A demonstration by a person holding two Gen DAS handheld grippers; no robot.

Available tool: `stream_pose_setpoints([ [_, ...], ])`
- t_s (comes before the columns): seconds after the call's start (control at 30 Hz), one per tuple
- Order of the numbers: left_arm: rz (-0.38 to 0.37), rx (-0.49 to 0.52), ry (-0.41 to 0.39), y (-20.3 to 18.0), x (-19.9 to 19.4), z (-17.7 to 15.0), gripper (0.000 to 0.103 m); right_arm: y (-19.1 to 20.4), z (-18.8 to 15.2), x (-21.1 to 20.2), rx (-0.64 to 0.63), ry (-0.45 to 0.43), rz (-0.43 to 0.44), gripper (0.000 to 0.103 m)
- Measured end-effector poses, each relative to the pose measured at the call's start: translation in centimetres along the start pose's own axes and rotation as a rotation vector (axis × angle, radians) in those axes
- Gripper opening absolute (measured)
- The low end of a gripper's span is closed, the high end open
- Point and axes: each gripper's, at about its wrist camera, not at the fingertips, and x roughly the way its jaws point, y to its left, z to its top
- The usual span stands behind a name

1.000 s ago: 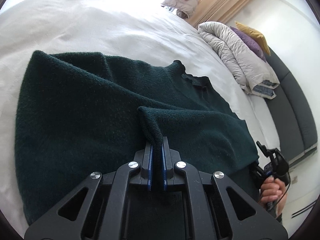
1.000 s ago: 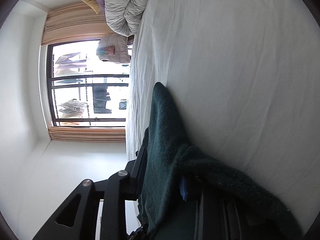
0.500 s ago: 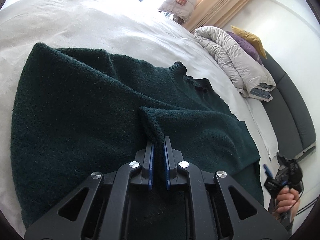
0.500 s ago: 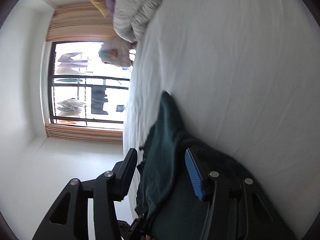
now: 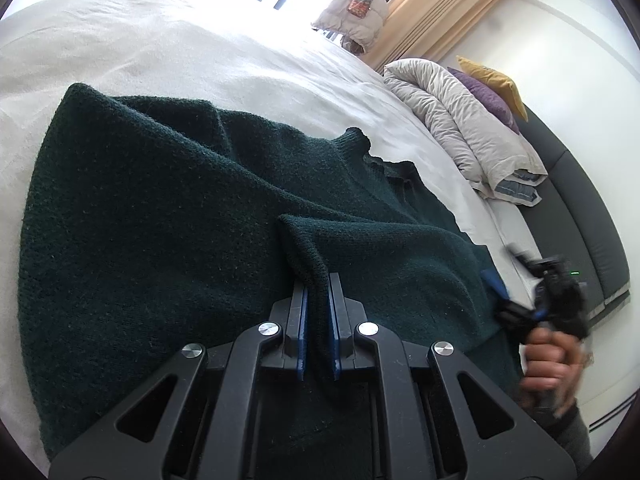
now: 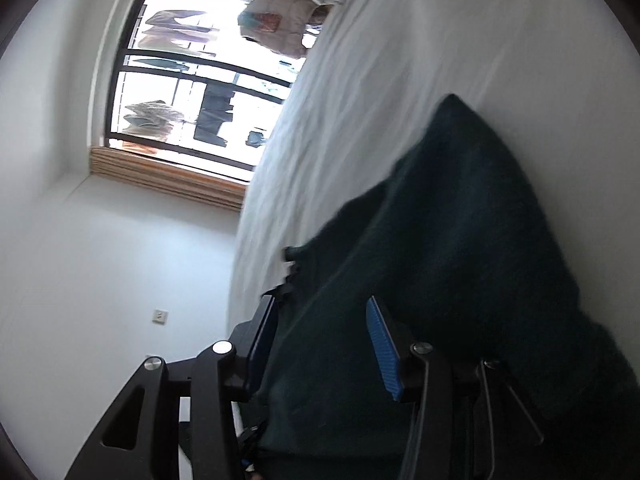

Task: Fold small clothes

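Observation:
A dark green knit sweater (image 5: 160, 216) lies spread on the white bed (image 5: 200, 52). My left gripper (image 5: 318, 292) is shut on a folded cuff or edge of the sweater, pinched between its blue pads (image 5: 303, 328). My right gripper (image 6: 320, 324) is open, its blue pads (image 6: 382, 344) apart, with the sweater (image 6: 460, 240) lying beyond and below them, not gripped. The right gripper also shows in the left wrist view (image 5: 520, 292), blurred, held in a hand at the sweater's right edge.
A rolled grey duvet (image 5: 452, 120) with purple and yellow pillows (image 5: 492, 88) lies at the bed's far right, beside a dark sofa (image 5: 592, 216). A window with curtains (image 6: 192, 92) and a pale jacket (image 5: 352, 12) are beyond the bed.
My right gripper has let go of the sweater edge, opened, and swung back from it. My left gripper has kept its hold and shifted only slightly.

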Motion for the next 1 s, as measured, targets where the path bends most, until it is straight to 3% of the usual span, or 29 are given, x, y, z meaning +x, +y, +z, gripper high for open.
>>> stream_pose_setpoints([
  [0.03,0.002,0.002,-0.001,0.0,0.0,0.0,0.011,-1.1,0.1,-0.1,0.021,-0.01,-0.021,0.0],
  [0.1,0.002,0.006,-0.004,0.0,-0.1,-0.1,0.011,-2.4,0.7,-1.0,0.081,-0.053,0.053,0.0],
  [0.2,-0.006,0.002,-0.007,0.1,-0.2,-0.1,0.011,-2.2,1.4,-2.5,0.02,-0.124,-0.04,0.0],
  [0.33,-0.013,-0.003,-0.009,0.3,-0.3,-0.1,0.011,-2.3,1.9,-5.0,0.054,-0.219,-0.118,0.002],
  [0.37,-0.015,-0.004,-0.01,0.4,-0.3,-0.1,0.011,-1.8,1.8,-5.6,0.051,-0.24,-0.122,0.014],
  [0.4,-0.016,-0.004,-0.011,0.4,-0.3,-0.1,0.011,-1.0,1.6,-5.9,0.04,-0.249,-0.093,0.032],
  [0.43,-0.017,-0.005,-0.013,0.5,-0.3,-0.1,0.011,0.0,1.3,-6.0,0.025,-0.247,-0.063,0.043],
  [0.47,-0.017,-0.004,-0.014,0.5,-0.3,-0.1,0.011,1.4,1.0,-5.4,-0.008,-0.225,-0.029,0.061],
  [0.5,-0.017,-0.004,-0.015,0.5,-0.3,-0.1,0.011,2.6,0.6,-4.4,-0.031,-0.202,-0.004,0.067],
  [0.57,-0.017,-0.004,-0.015,0.5,-0.3,-0.1,0.011,4.0,0.5,-1.7,-0.045,-0.122,0.05,0.067],
  [0.63,-0.016,-0.004,-0.014,0.6,-0.3,-0.1,0.011,3.4,0.9,0.6,-0.028,-0.064,0.027,0.067],
  [0.67,-0.016,-0.004,-0.014,0.6,-0.3,-0.1,0.011,2.2,1.6,1.6,-0.002,-0.047,0.001,0.056],
  [0.7,-0.016,-0.003,-0.015,0.6,-0.3,-0.1,0.011,1.2,2.3,1.9,0.025,-0.045,-0.017,0.029],
  [0.77,-0.018,-0.003,-0.017,0.6,-0.3,-0.2,0.011,-1.0,3.9,1.8,0.073,-0.035,-0.011,0.001],
  [0.83,-0.021,-0.003,-0.019,0.7,-0.2,-0.2,0.011,-2.2,5.8,1.6,0.093,-0.016,0.006,0.0],
  [0.93,-0.023,-0.004,-0.021,0.7,-0.2,-0.3,0.011,-2.9,6.7,0.1,0.067,-0.036,-0.045,0.0],
  [1.0,-0.023,-0.004,-0.022,0.7,-0.2,-0.3,0.011,-4.1,6.6,-0.9,0.105,-0.023,-0.017,0.0],
])
